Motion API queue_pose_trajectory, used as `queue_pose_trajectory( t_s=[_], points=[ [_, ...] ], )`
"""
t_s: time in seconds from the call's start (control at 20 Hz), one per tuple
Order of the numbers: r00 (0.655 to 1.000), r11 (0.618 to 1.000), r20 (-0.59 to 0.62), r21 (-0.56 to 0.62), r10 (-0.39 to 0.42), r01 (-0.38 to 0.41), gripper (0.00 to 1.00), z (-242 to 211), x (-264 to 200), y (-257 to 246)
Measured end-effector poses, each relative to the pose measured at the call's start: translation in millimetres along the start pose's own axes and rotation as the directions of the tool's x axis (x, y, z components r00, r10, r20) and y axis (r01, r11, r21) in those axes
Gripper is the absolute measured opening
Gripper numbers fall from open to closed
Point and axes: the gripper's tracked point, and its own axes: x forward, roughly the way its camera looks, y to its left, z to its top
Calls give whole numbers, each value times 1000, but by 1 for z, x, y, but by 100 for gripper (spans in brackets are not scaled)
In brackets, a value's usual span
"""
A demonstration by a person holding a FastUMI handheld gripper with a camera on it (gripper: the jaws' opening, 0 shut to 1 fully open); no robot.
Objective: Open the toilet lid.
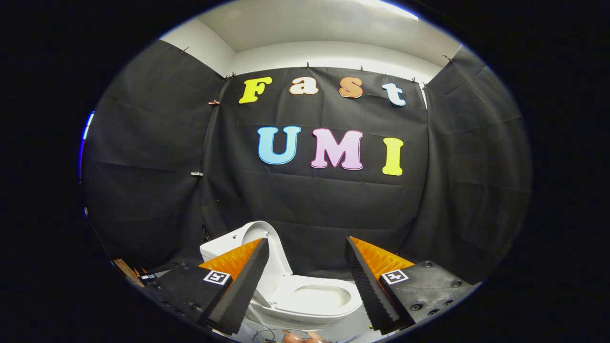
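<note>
A white toilet [305, 297] stands ahead of and below my gripper, in front of the black cloth wall. Its lid [259, 238] is raised, leaning back against the tank [221, 247], and the seat ring [317, 297] with the bowl opening lies exposed. My gripper [307, 245] is open, with nothing between its fingers. The left fingertip [259, 252] overlaps the raised lid in view; whether it touches it I cannot tell. The right fingertip [355, 252] stands apart to the right of the bowl.
Black cloth walls [143, 166] close in on the left, back and right. Small items [138, 274] lie on the floor to the left of the toilet. A hand [305, 337] and some cables [267, 331] show just below the bowl.
</note>
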Motion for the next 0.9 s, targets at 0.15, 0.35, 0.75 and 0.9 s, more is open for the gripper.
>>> queue_pose_trajectory(
  t_s=[0.15, 0.35, 0.75, 0.9],
  points=[
    [1000, 1000, 0, 3, 2, -2, 99, 0, 1, 0],
    [1000, 1000, 0, 2, 1, -1, 99, 1, 1, 0],
    [1000, 1000, -3, 6, -2, 2, 99, 0, 1, -2],
    [1000, 1000, 0, 5, -3, 3, 99, 1, 0, -1]
  ],
)
